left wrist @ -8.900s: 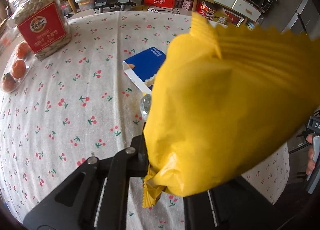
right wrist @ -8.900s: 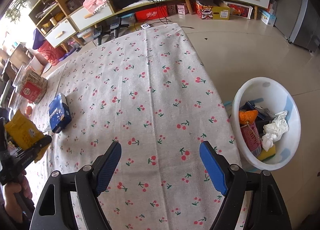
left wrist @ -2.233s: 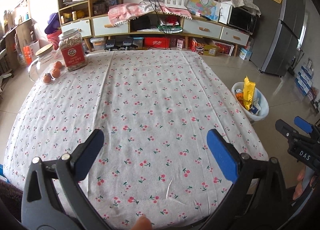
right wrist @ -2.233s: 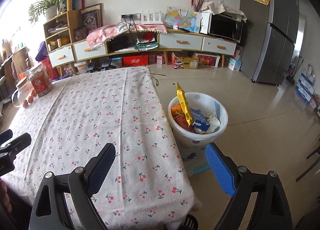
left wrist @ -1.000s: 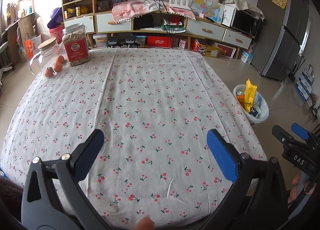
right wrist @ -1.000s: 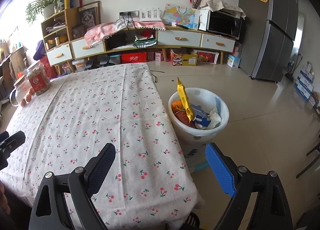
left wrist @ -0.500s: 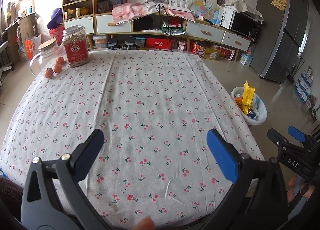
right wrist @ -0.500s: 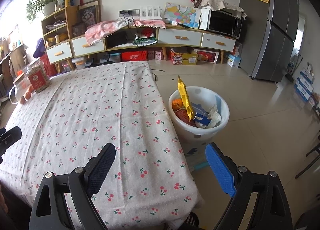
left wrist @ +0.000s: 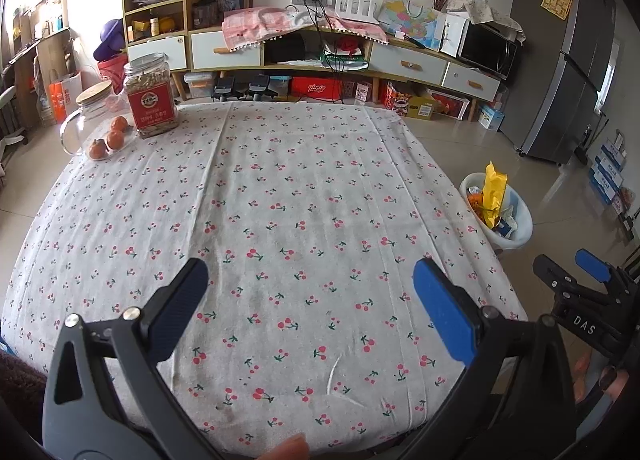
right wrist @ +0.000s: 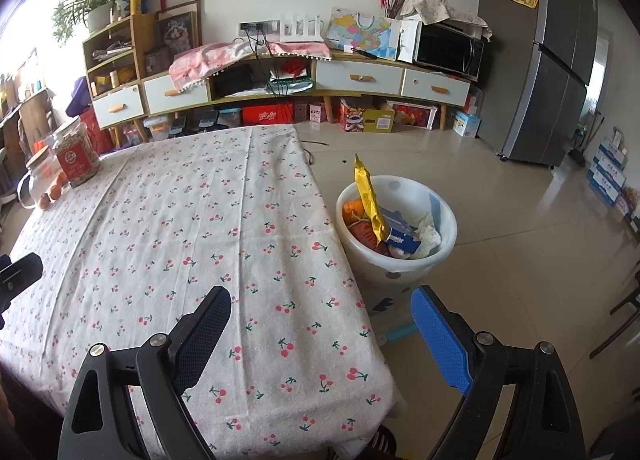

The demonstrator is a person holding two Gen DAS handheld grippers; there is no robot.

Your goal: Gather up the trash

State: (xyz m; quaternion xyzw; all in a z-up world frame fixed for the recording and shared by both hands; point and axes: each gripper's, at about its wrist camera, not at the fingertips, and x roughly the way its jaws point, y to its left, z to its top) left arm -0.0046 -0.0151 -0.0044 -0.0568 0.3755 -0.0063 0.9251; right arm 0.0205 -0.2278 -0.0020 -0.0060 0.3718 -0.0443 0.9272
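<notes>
A white trash bin [right wrist: 444, 215] [left wrist: 520, 223] stands on the floor by the table's right side. A yellow snack bag [right wrist: 368, 199] [left wrist: 493, 187] sticks up out of it, with a blue carton [right wrist: 402, 234], an orange wrapper and crumpled white paper beside it. My left gripper [left wrist: 308, 300] hovers open over the near part of the cherry-print tablecloth [left wrist: 280, 199], nothing between its fingers. My right gripper [right wrist: 320, 324] is open too, above the table's near right corner, holding nothing. It also shows at the right edge of the left wrist view [left wrist: 580, 276].
At the table's far left stand a seed jar with a red label [left wrist: 150, 99], a glass jar with a wooden lid [left wrist: 90, 107] and three small orange fruits [left wrist: 110, 137]. A sideboard [right wrist: 360, 79] and a grey fridge [right wrist: 560, 59] line the back.
Between the earliest frames and now the yellow bag left my left gripper and the blue carton left the table; both sit in the bin. Over the last second both views shifted only slightly.
</notes>
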